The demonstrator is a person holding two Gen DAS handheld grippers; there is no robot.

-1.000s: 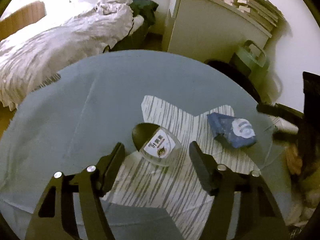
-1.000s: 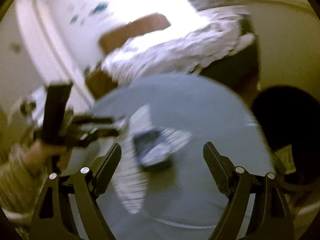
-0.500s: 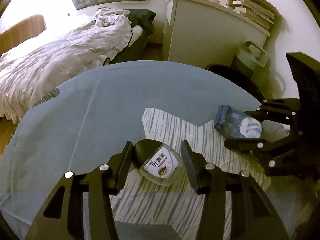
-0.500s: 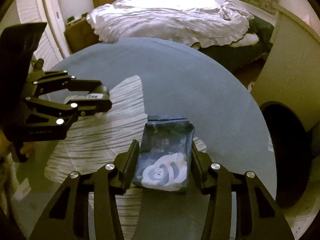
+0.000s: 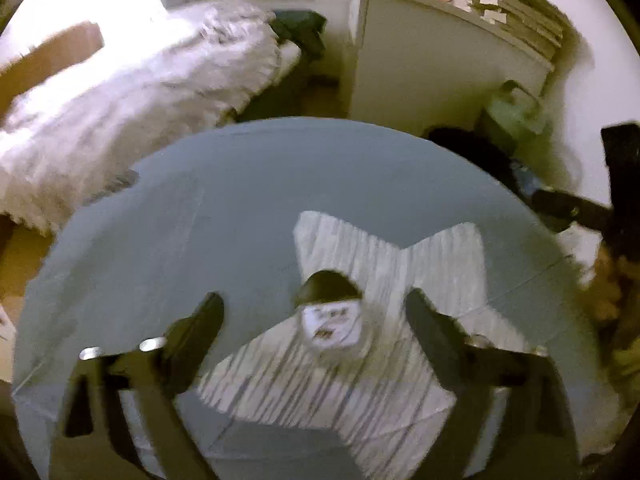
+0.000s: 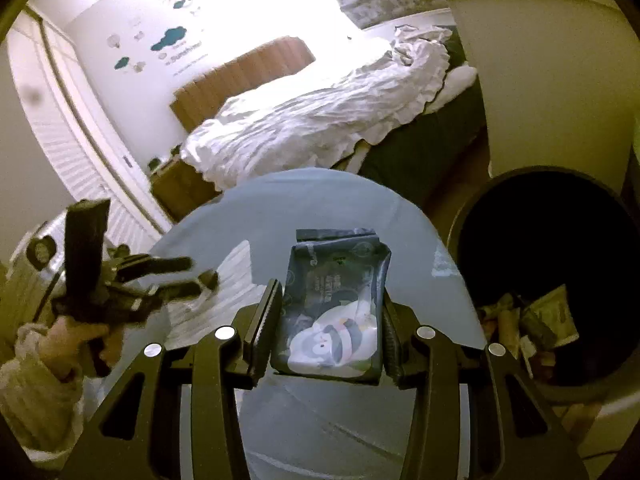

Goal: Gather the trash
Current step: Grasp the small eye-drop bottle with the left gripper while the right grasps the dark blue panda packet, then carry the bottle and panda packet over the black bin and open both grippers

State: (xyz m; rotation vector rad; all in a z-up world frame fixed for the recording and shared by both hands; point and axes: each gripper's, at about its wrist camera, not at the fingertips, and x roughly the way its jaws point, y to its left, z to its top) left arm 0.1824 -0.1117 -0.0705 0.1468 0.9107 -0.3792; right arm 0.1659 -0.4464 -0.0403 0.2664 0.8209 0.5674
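1. While the right gripper (image 6: 328,320) sits low in the middle of its own view, its jaws are clamped on a dark blue packet (image 6: 334,304), one on each long side, and the packet is lifted off the worktop (image 6: 288,208).
2. The packet carries a white and grey picture near its lower end; its upper end points up the frame toward the bed (image 6: 320,116).
3. At the right of that view stands a dark bin (image 6: 556,240), beside the worktop, with scraps of trash (image 6: 536,320) lying in its bottom.
4. The left gripper (image 5: 316,316) fills the lower part of its own view, jaws wide apart; they have just been opening.
5. Between those jaws, touching neither, a small clear cup (image 5: 332,316) with a white label lies on a striped cloth (image 5: 400,264) on the worktop.
6. In the right wrist view the left gripper appears at the left edge, blurred, held by a hand (image 6: 76,336) in a knitted sleeve (image 6: 36,400).
7. A pale cabinet (image 5: 440,60) stands at the upper right of the left wrist view, with books (image 5: 516,4) stacked on top.
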